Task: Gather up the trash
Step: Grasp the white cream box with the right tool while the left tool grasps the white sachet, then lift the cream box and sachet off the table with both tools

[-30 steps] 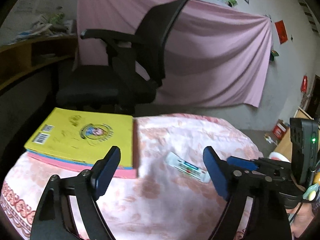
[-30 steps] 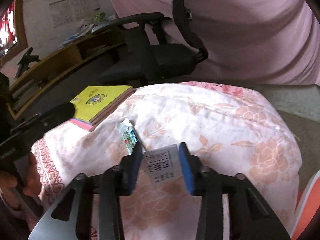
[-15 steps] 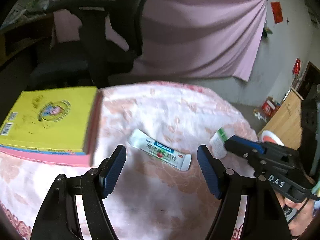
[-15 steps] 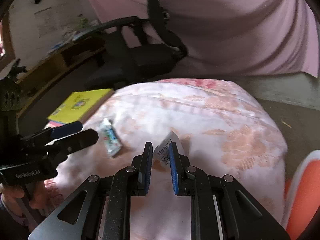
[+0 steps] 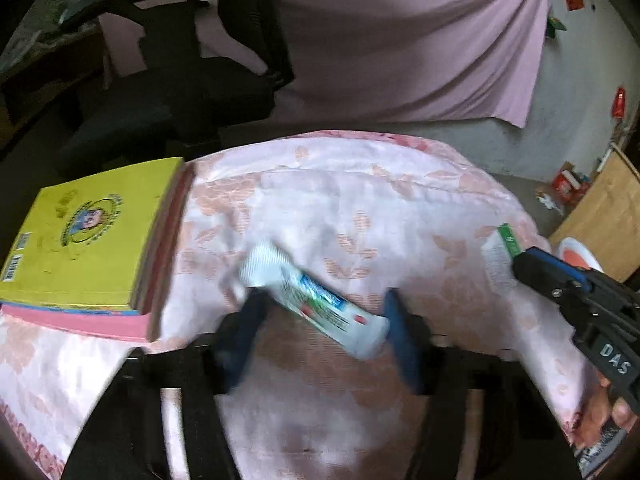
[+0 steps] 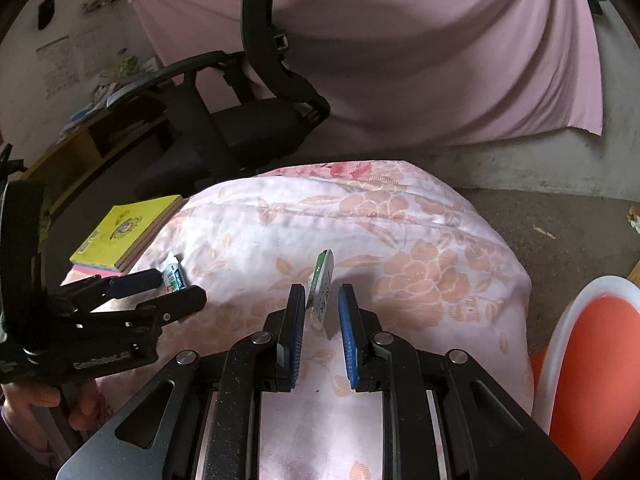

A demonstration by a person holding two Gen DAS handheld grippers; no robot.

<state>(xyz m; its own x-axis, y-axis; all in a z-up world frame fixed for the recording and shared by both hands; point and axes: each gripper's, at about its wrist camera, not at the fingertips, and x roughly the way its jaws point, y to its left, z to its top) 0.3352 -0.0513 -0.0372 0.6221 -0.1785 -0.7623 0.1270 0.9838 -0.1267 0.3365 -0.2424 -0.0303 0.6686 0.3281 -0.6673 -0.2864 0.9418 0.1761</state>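
Note:
A white wrapper with blue and green print [image 5: 316, 304] lies slantwise on the pink floral cloth [image 5: 360, 184]. My left gripper [image 5: 320, 320] straddles it. Its jaws are closing, with the wrapper between the blurred blue pads and its right end at the right pad. In the right wrist view this gripper [image 6: 168, 288] is low at the left, with the wrapper [image 6: 174, 274] at its tips. My right gripper [image 6: 320, 304] is shut on a small white and green wrapper [image 6: 322, 288], held on edge above the cloth. The left wrist view shows that wrapper [image 5: 498, 252] sticking out of the right gripper's tips [image 5: 520, 264].
A yellow book [image 5: 92, 236] tops a pink stack at the cloth's left edge. A black office chair [image 5: 180, 92] stands behind, before a pink curtain [image 6: 440, 60]. An orange and white basin [image 6: 592, 360] sits low at the right. A hand [image 6: 48, 396] holds the left gripper.
My left gripper came forward and down over the printed wrapper, and its jaws narrowed around it. My right gripper shut on the white and green wrapper and carried it off to the right.

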